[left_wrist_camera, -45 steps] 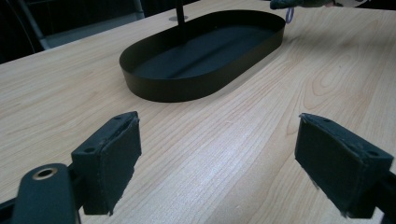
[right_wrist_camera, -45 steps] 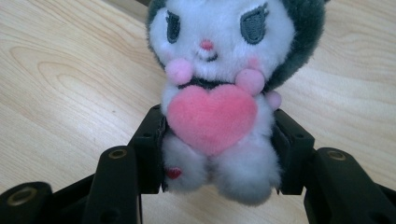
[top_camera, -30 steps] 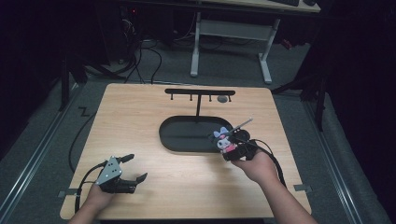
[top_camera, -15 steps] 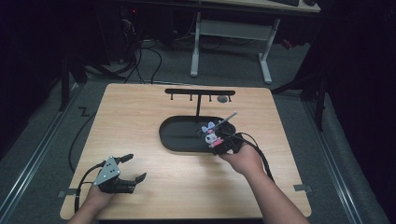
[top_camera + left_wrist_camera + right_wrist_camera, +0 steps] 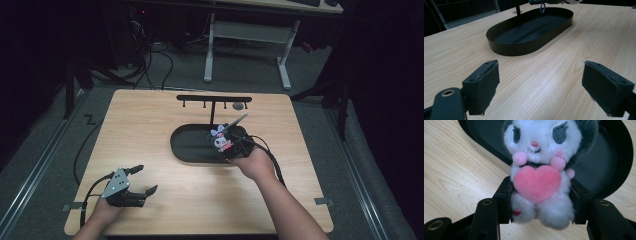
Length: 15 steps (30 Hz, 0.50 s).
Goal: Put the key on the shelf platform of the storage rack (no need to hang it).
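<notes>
My right gripper point(image 5: 226, 142) is clamped on a plush toy point(image 5: 539, 167), its two jaws pressed into the toy's sides just below a pink heart point(image 5: 537, 182) sewn on its front. The toy has a white face, dark ears and small pink paws, and it faces my gripper's camera upright. I hold it over the near right end of the black oval tray point(image 5: 187, 145), which sits near the middle of the wooden table point(image 5: 150, 120); in the right gripper view the tray's rim point(image 5: 621, 157) curves behind the toy. A black rack point(image 5: 214, 99) with small hooks stands just behind the tray. My left gripper point(image 5: 142, 181) rests at the table's near left corner, well apart from the tray, its jaws spread wide with nothing but bare wood between the pads point(image 5: 484, 82).
</notes>
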Available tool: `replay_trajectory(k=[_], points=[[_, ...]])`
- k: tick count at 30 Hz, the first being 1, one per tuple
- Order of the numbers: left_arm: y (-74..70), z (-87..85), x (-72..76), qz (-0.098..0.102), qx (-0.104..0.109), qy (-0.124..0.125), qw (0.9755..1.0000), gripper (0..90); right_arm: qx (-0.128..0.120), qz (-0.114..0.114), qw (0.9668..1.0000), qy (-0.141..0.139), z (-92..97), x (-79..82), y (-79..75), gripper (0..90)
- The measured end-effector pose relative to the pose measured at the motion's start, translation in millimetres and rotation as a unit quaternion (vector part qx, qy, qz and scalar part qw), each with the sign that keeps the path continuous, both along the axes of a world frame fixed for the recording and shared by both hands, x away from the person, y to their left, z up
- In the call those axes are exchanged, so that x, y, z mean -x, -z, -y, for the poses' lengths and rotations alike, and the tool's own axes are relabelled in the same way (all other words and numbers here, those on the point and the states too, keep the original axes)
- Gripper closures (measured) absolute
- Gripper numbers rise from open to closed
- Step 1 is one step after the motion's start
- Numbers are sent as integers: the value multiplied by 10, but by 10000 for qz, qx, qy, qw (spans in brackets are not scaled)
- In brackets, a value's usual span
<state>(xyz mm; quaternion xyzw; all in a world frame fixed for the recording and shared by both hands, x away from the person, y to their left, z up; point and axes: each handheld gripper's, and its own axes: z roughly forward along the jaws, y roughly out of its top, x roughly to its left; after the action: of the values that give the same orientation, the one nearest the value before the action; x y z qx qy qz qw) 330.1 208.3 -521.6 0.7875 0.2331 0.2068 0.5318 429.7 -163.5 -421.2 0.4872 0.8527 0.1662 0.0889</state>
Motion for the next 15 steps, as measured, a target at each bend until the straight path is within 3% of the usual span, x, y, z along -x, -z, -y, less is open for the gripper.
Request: replay_trajectory(k=[15], points=[[-2, 4, -4, -16, 7, 15, 10000, 154, 14, 55, 10000, 63, -71, -115, -49, 476]])
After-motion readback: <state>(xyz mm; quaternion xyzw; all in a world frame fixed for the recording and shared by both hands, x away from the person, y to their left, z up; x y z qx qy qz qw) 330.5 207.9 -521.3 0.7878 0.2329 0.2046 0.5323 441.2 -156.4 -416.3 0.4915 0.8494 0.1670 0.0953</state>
